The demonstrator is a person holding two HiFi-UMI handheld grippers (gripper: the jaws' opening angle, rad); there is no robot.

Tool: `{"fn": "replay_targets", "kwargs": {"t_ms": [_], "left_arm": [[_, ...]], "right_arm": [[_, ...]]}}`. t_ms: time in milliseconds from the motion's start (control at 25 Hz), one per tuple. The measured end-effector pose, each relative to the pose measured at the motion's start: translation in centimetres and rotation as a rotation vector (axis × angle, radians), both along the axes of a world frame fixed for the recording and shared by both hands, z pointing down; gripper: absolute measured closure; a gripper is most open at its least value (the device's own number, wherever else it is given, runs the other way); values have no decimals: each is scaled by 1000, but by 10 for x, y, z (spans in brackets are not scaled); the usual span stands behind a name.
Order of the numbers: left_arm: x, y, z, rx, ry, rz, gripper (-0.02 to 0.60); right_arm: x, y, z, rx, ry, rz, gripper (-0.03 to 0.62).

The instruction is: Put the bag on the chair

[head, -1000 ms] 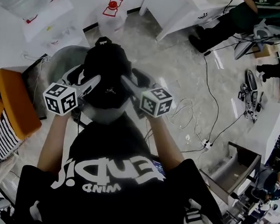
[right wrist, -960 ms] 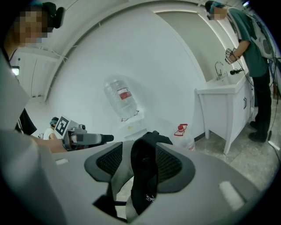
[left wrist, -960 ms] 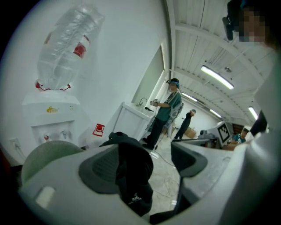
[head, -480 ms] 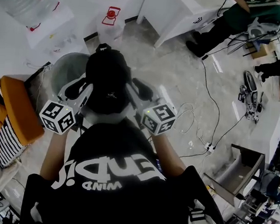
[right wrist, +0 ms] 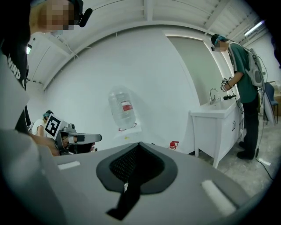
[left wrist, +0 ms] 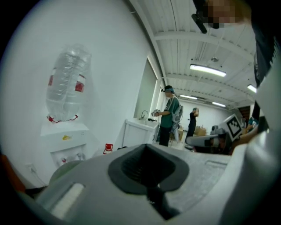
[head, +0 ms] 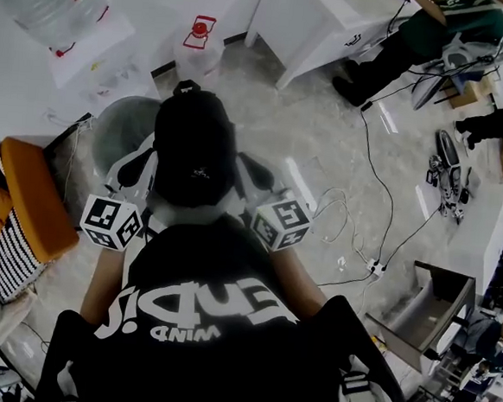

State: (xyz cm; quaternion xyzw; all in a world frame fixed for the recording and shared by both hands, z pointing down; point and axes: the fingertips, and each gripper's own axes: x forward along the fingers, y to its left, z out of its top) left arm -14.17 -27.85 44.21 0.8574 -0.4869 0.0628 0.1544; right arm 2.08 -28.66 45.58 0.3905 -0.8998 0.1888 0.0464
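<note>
A person [head: 199, 322] in a black shirt holds a black bag [head: 193, 148] up with two claws.
The gray chair [head: 119, 125] stands on the far side of the person, a little to the left. The bag is over the right part of the chair; I cannot tell if it touches the seat. The left claw [left wrist: 147, 169] is closed tight on a black strap [left wrist: 160, 204] of the bag. The right claw [right wrist: 136, 165] is closed tight on a black strap too.
</note>
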Motion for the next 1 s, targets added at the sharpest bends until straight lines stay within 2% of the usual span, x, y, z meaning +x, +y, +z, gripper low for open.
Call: {"fn": "replay_targets", "kwargs": {"t_ms": [280, 1000], "left_arm": [[-14, -3, 8, 10, -26, -72, 580], [-12, -3, 20, -28, -39, -62, 580]], "right_arm": [[8, -5, 11, -9, 11, 45, 594], [9, -7, 17, -24, 25, 39, 594]]}}
